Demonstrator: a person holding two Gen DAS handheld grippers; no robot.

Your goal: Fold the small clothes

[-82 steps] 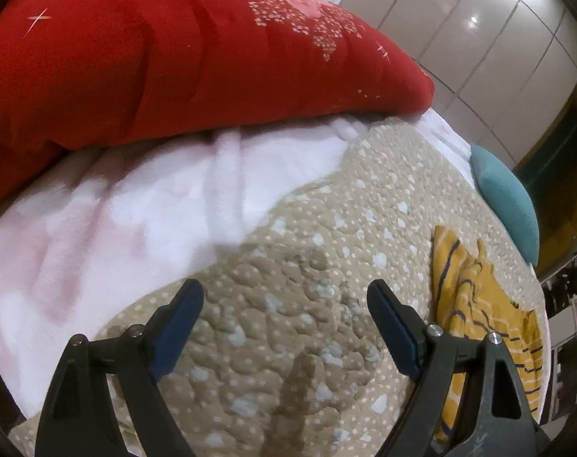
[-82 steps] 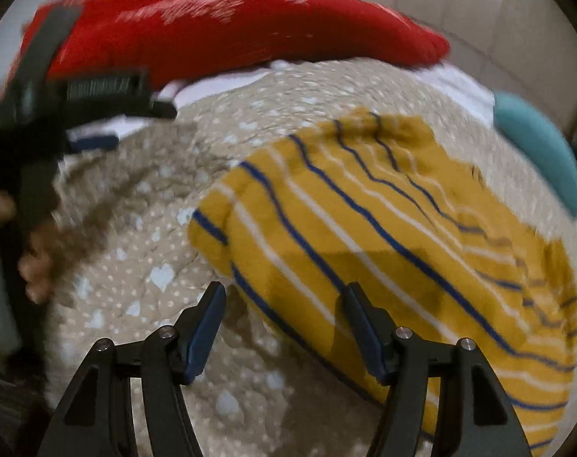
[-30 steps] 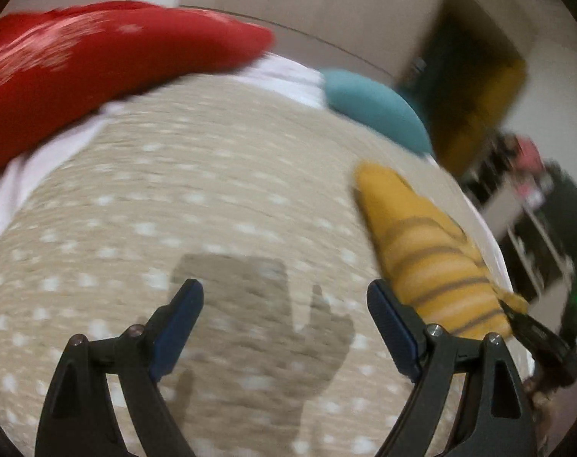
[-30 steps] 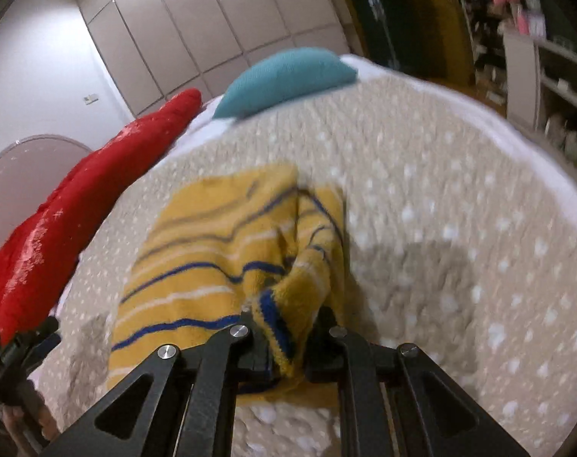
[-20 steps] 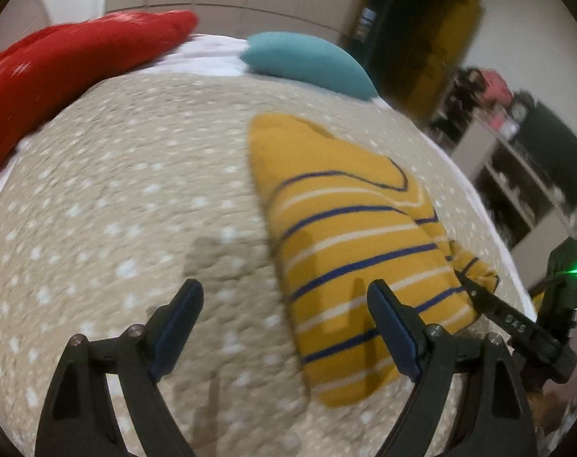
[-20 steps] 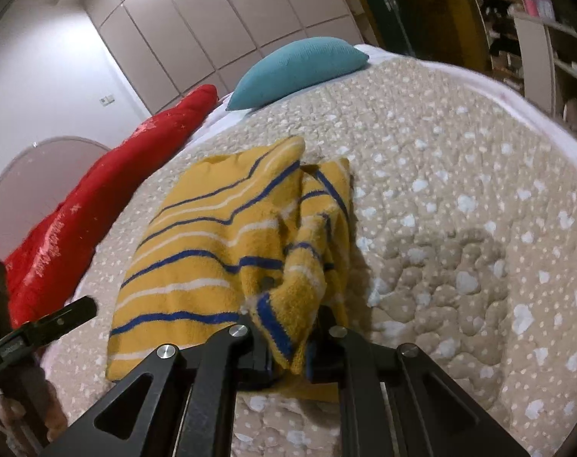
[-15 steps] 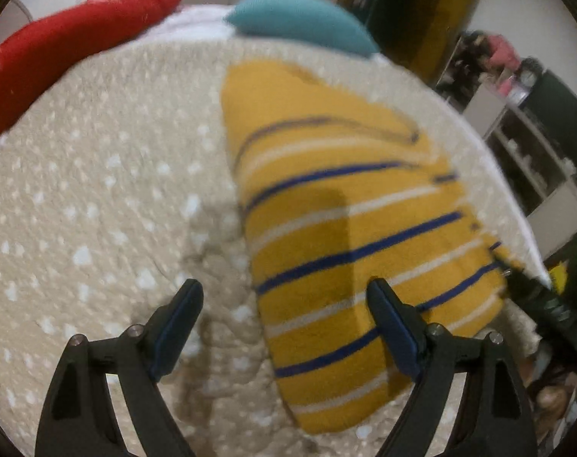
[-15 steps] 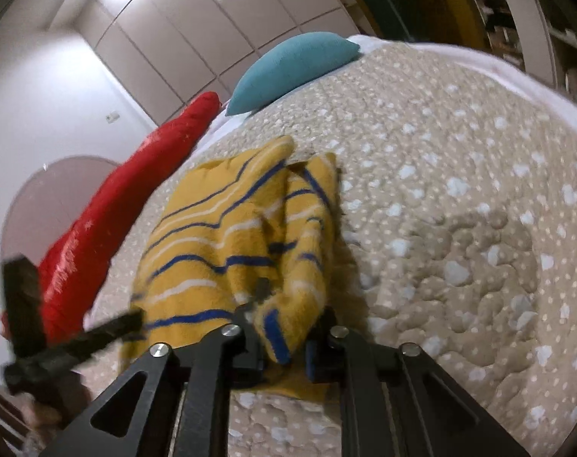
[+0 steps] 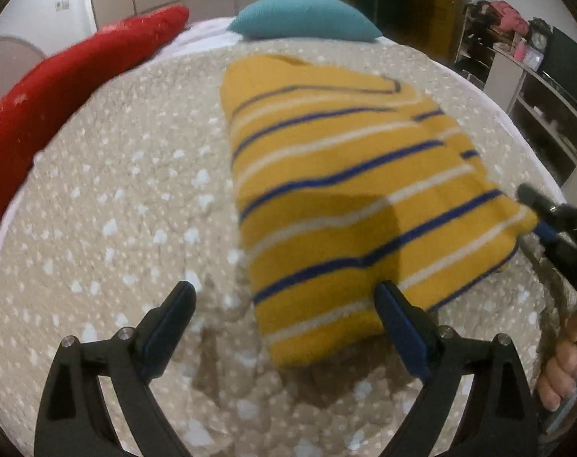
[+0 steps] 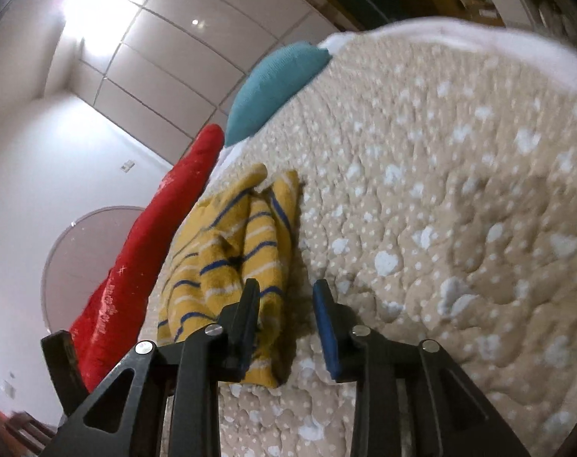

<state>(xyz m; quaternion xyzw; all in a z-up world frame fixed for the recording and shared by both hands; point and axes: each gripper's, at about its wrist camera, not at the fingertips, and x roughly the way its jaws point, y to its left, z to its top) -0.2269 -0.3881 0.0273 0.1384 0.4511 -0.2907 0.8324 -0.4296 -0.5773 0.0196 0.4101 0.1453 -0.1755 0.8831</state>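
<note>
Jaws on your left gripper (image 9: 284, 297) are spread wide and opening, nothing between them, hovering over the near end of the yellow striped garment (image 9: 357, 205). Left edge: red blanket (image 9: 59, 87) along the bed (image 9: 117, 190), teal pillow (image 9: 303, 23) at the far end. Garment lies folded on the dotted bedspread, centre-right in the left wrist view. Your right gripper (image 10: 286, 293) sits at the garment's right corner; its jaws are opening, left pad just beside the fabric edge, gap showing only bedspread. Your hand (image 9: 562, 373) on that gripper shows far right.
</note>
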